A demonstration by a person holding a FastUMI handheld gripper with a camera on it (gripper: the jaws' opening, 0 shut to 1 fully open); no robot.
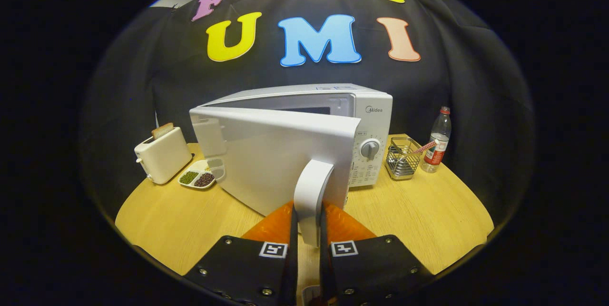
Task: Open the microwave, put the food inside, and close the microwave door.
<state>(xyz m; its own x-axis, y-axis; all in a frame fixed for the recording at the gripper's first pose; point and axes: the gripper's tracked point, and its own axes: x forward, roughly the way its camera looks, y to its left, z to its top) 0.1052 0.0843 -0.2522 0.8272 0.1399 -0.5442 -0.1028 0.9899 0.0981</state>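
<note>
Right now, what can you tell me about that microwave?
The microwave is a white, glossy box standing upright on the wooden table, with a round dial on its control panel. Its door is swung partly open toward the camera, and the gripper has its jaws closed on the door's vertical handle.

A toaster (162, 154) with a slice of bread (162, 130) in its slot stands on the wooden surface (428, 220), far left of the jaws, a divided dish (201, 176) beside it. Far right, a wire basket (402, 158) touches a bottle (437, 140).
</note>
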